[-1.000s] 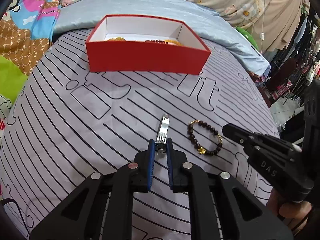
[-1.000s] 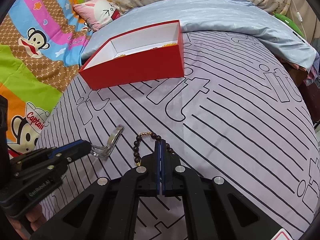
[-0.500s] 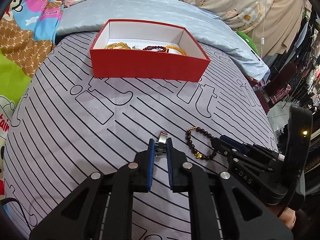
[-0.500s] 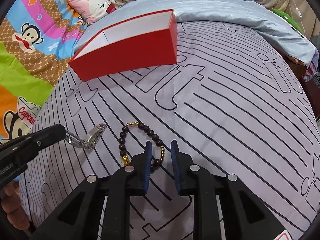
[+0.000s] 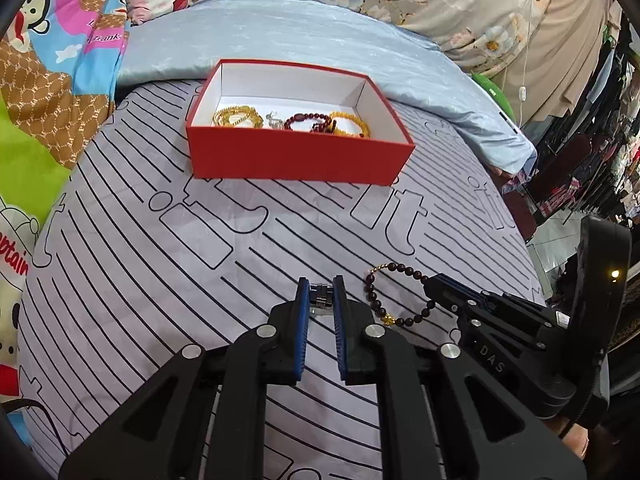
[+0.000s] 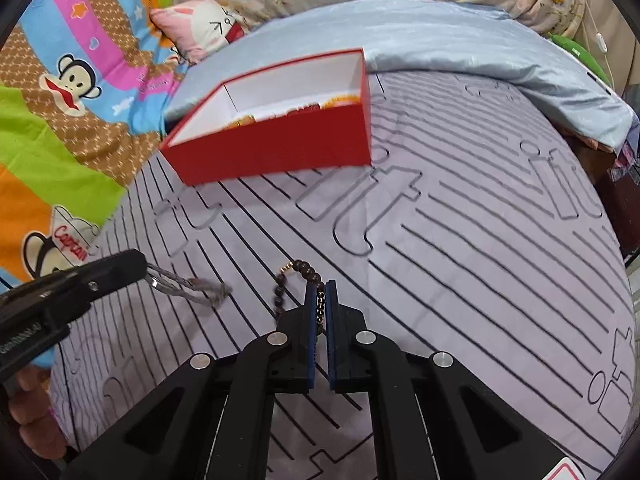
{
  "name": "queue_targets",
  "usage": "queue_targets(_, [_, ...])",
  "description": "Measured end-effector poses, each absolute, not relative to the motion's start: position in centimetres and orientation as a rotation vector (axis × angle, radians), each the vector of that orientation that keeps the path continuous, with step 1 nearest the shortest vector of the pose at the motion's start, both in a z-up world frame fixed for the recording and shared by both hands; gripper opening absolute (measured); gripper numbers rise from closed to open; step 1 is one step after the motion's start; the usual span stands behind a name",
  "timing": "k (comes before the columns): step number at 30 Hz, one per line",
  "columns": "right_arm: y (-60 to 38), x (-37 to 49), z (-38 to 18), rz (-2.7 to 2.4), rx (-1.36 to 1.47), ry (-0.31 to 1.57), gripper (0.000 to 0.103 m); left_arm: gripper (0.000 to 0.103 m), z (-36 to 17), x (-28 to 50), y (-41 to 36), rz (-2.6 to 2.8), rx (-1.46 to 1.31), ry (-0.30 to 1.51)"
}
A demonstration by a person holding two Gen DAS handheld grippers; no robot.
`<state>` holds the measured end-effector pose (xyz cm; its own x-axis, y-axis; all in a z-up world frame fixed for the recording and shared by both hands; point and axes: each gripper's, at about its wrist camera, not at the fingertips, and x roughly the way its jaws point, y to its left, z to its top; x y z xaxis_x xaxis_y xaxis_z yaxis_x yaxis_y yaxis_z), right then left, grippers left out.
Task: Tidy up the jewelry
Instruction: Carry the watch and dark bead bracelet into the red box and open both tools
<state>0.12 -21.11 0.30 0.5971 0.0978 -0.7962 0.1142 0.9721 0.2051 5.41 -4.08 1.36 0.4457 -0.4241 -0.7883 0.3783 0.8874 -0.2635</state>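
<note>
The left gripper [image 5: 320, 294] has its fingers narrowly parted, clamped on a silver metal bracelet [image 5: 321, 295]. The right gripper [image 6: 320, 294] pinches the dark bead bracelet [image 6: 306, 270] between nearly touching fingers above the bed [image 6: 480, 240], well short of the red box [image 5: 296, 156].

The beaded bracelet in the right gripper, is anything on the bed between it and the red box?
Nothing visible. The right gripper is shut on the beaded bracelet, and only bare striped sheet lies between it and the red box. The box is open-topped; the left gripper with its metal bracelet sits off to the side.
</note>
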Motion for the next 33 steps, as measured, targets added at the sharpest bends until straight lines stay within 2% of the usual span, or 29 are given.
queue_targets(19, [-20.6, 4.1, 9.3, 0.045, 0.206, 0.745, 0.003, 0.011, 8.7, 9.3, -3.6, -0.464, -0.054, 0.831])
queue_targets(27, [-21.1, 8.3, 11.5, 0.047, 0.195, 0.695, 0.003, 0.011, 11.9, 12.7, -4.5, -0.451, -0.028, 0.741])
queue_targets(33, [-21.0, 11.6, 12.0, 0.044, 0.189, 0.678, 0.003, 0.011, 12.3, 15.7, -5.6, -0.409, 0.004, 0.717])
